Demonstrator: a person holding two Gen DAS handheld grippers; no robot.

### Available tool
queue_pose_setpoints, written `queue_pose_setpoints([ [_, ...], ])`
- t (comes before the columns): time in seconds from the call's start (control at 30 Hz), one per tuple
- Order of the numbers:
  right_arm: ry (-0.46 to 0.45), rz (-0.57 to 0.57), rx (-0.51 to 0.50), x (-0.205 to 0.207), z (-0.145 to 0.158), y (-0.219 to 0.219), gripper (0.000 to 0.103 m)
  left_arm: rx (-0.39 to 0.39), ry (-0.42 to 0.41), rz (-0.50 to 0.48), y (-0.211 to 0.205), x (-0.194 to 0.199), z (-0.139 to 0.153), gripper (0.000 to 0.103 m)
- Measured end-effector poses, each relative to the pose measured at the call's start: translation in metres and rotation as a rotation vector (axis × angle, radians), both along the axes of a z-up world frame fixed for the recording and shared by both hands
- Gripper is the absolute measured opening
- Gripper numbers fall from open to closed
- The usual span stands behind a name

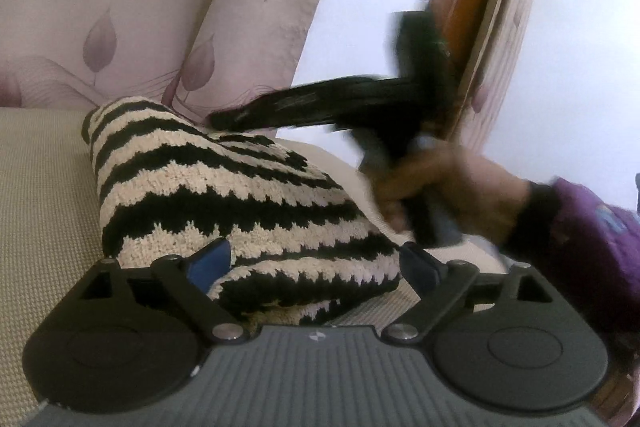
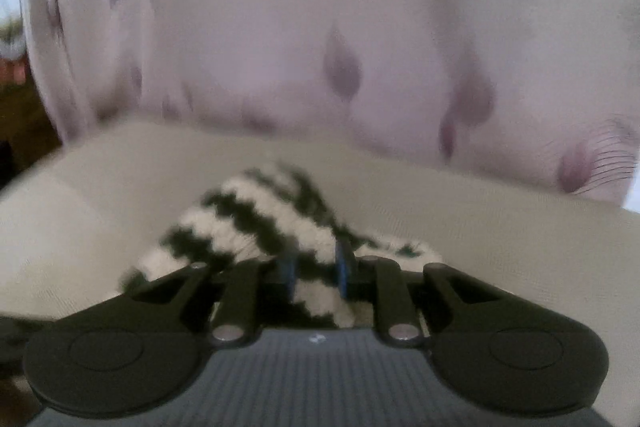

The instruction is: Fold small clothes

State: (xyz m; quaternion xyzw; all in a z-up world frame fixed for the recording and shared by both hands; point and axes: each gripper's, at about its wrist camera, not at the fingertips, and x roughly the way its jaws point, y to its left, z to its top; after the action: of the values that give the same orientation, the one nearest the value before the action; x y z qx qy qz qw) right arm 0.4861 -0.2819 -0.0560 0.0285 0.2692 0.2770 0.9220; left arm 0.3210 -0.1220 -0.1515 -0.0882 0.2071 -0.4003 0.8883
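While left hand-held gripper (image 1: 316, 263) gapes around striped sock (image 1: 224, 195), right hand-held gripper (image 2: 316, 273) pinches it.

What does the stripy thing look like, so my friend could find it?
Look at the beige couch seat in front of the leaf-print cushions. The fuzzy cloth is bunched there, the only thing with black and cream zigzag stripes.

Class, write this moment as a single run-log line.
left gripper: open, straddling striped knit garment | right gripper: shut on striped knit garment | surface: beige cushion | fold: not yet done
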Motion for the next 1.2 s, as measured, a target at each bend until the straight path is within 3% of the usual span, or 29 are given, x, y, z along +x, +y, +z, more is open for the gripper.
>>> queue_pose_setpoints([
  [0.1, -0.073, -0.029, 0.067, -0.046, 0.002, -0.021, 0.02, 0.007, -0.002, 0.001, -0.001, -0.001, 0.0, 0.091],
  [0.2, -0.088, -0.067, -0.021, -0.084, -0.017, -0.027, 0.02, 0.017, -0.007, 0.006, -0.002, -0.002, 0.001, 0.091],
  [0.3, -0.04, -0.092, -0.064, -0.107, -0.053, -0.036, 0.019, 0.038, -0.012, 0.006, -0.005, -0.003, 0.001, 0.091],
  [0.37, -0.1, -0.113, -0.09, -0.119, -0.062, -0.034, 0.019, 0.063, -0.021, 0.014, -0.009, -0.003, 0.001, 0.091],
  [0.43, -0.105, -0.129, -0.119, -0.116, -0.057, -0.026, 0.019, 0.083, -0.029, 0.025, -0.011, -0.004, 0.002, 0.092],
  [0.77, -0.087, -0.132, -0.015, -0.116, -0.059, -0.038, 0.019, 0.183, -0.076, 0.049, -0.026, -0.011, 0.002, 0.096],
  [1.2, -0.078, -0.129, 0.017, -0.116, -0.061, -0.041, 0.019, 0.237, -0.094, 0.054, -0.033, -0.015, 0.002, 0.099],
])
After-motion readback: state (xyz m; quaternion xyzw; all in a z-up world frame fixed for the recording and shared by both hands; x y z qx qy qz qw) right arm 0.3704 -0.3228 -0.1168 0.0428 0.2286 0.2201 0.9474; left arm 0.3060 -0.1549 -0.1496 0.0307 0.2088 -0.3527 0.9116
